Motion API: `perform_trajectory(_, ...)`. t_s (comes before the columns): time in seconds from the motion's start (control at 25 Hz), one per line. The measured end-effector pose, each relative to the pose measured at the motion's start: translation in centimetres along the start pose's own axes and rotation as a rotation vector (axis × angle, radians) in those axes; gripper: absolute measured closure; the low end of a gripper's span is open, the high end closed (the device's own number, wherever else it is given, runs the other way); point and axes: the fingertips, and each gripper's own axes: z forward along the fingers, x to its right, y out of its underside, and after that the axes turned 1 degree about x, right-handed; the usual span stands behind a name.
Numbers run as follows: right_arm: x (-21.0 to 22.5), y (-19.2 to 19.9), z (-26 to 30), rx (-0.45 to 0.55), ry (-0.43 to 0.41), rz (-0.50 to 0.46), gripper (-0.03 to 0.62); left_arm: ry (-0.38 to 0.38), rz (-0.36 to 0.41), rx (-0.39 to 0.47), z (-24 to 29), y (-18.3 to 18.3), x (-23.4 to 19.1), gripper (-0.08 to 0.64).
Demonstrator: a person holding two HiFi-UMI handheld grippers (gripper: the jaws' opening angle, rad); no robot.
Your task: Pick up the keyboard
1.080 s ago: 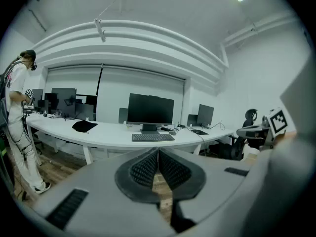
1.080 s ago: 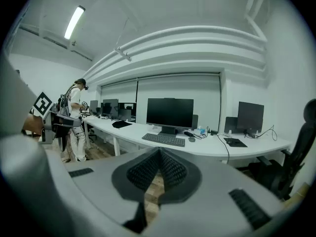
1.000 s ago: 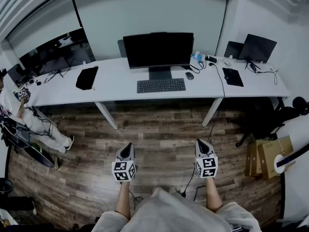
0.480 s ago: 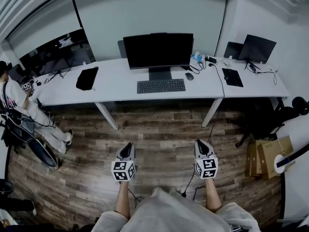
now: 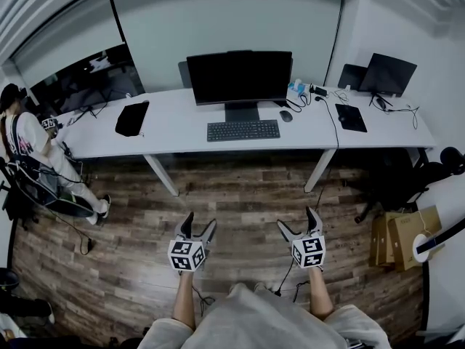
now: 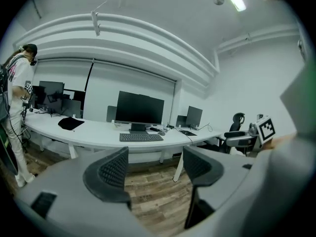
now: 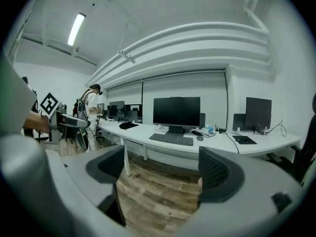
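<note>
A dark keyboard lies on the long white desk, in front of a black monitor; it also shows as the keyboard in the left gripper view and the keyboard in the right gripper view. My left gripper and right gripper hover over the wooden floor, well short of the desk. Both have just been opening and now stand open with nothing between their jaws.
A mouse lies right of the keyboard, a black pouch at the desk's left, a second monitor and black pad at its right. A person stands at far left. Cardboard boxes sit at right.
Both grippers' jaws have spread from shut to wide open. The person at far left has stepped further into view. The hands have stayed in place.
</note>
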Motion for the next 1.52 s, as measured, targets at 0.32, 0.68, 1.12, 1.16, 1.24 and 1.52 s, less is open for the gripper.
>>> perform_trajectory(0.32, 1.5, 0.6, -0.2, -0.006, 0.015, -0.001, 0.146, -0.005, 0.001, -0.01, 0.8, 0.4, 0.8, 0.238)
perform_trajectory(0.68, 4.4, 0.9, -0.2, 0.001, -0.015, 0.001, 0.146, -0.035, 0.011, -0.007, 2.5, 0.3, 3.1, 0.238)
perform_trajectory(1.12, 7.4, 1.1, 2.4, -0.007, -0.048, -0.031, 0.147, -0.082, -0.007, -0.001, 5.2, 0.7, 3.7, 0.238)
perform_trajectory(1.16, 7.5, 1.1, 2.8, -0.007, -0.049, -0.032, 0.146, -0.084, -0.008, -0.001, 5.5, 0.7, 3.5, 0.238)
perform_trajectory(1.24, 7.9, 1.1, 3.7, -0.009, -0.051, -0.034, 0.147, -0.089, -0.012, 0.0, 6.3, 0.6, 3.1, 0.238)
perform_trajectory(1.52, 8.9, 1.1, 7.4, -0.02, -0.043, -0.037, 0.146, -0.088, -0.018, 0.0, 9.7, 0.4, 0.9, 0.238)
